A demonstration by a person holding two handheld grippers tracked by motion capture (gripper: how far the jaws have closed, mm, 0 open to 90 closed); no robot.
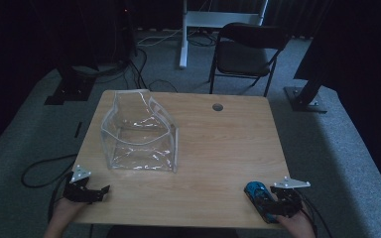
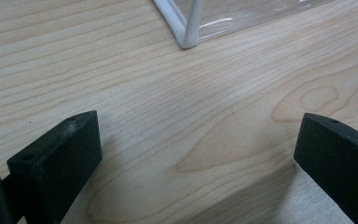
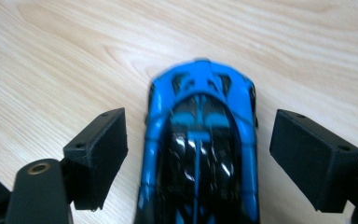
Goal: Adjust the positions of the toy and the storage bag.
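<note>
Toy car, a small blue-and-black plastic sports model [image 3: 200, 149], sits on the light wooden table [image 1: 218, 148] near its front right corner, lying between the 2 black jaws of the right gripper [image 1: 274, 203]. Those jaws stand spread with a gap on each side, so nothing pinches the car. Closing off-centre could push 1 side first and roll the wheeled car away or off the nearby table edge. The glossy, curved body may also slip out of a shallow pinch. The left gripper [image 1: 95, 192], jaws wide apart over bare wood, waits near the clear plastic pouch with white piping [image 1: 139, 134], whose soft walls could sag.
</note>
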